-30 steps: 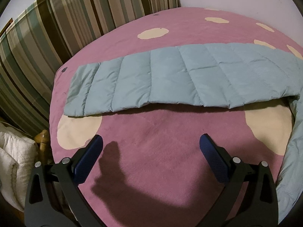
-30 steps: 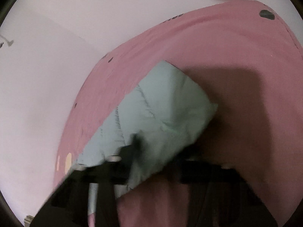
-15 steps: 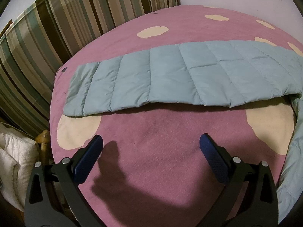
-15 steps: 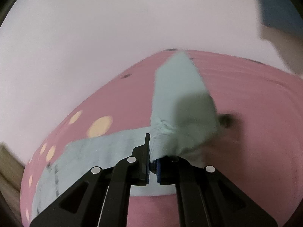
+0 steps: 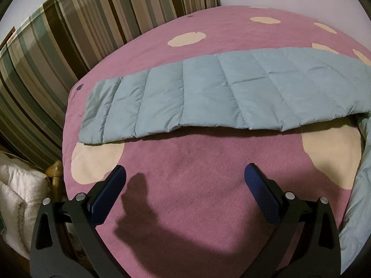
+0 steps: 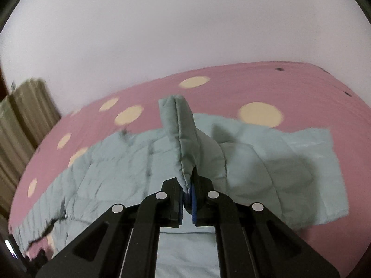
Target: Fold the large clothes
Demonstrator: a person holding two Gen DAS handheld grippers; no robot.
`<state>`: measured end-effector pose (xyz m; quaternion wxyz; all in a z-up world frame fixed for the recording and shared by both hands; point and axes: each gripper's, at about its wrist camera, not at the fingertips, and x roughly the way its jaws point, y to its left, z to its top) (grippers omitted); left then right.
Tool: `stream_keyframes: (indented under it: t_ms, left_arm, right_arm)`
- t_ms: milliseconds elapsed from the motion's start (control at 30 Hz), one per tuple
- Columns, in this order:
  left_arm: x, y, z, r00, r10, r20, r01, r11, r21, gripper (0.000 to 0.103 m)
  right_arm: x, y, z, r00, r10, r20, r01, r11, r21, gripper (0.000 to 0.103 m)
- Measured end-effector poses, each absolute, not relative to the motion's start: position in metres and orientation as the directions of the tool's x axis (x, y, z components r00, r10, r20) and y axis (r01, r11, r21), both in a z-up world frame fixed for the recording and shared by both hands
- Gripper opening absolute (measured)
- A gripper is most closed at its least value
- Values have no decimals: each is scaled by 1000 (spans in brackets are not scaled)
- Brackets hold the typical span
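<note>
A pale blue quilted garment lies in a long folded band across the pink bed cover. More of it hangs down at the right edge of the left wrist view. My left gripper hovers open over bare cover in front of the band, holding nothing. In the right wrist view my right gripper is shut on a doubled edge of the pale blue garment, which stands up from the blue pads. The rest of the garment spreads below and to both sides over the pink bed cover.
The cover carries cream dots. A striped curtain hangs behind the bed's left end. A white padded bundle and a wooden post sit at the bed's left corner. A plain wall backs the bed.
My right gripper swung and rolled across the bed with the garment's edge pinched in it, dragging the cloth along. The left gripper stayed still and open. The band's right end shifted slightly.
</note>
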<state>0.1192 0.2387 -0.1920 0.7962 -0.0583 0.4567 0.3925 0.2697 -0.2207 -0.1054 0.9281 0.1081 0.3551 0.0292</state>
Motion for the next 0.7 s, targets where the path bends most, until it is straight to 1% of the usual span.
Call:
stream_keyframes:
  t_ms: [133, 200, 700]
  left_arm:
    - [119, 239, -192, 279, 564, -777, -680, 687, 254, 101]
    - [119, 239, -192, 279, 563, -778, -681, 688, 253, 101]
    - [118, 241, -194, 290, 544, -787, -686, 691, 225, 101]
  right_arm:
    - [286, -171, -120, 707, 170, -687, -65, 982, 176, 4]
    - [283, -166, -126, 687, 178, -704, -92, 983, 159, 4]
    - [294, -60, -169, 559, 184, -808, -283, 959, 23, 5]
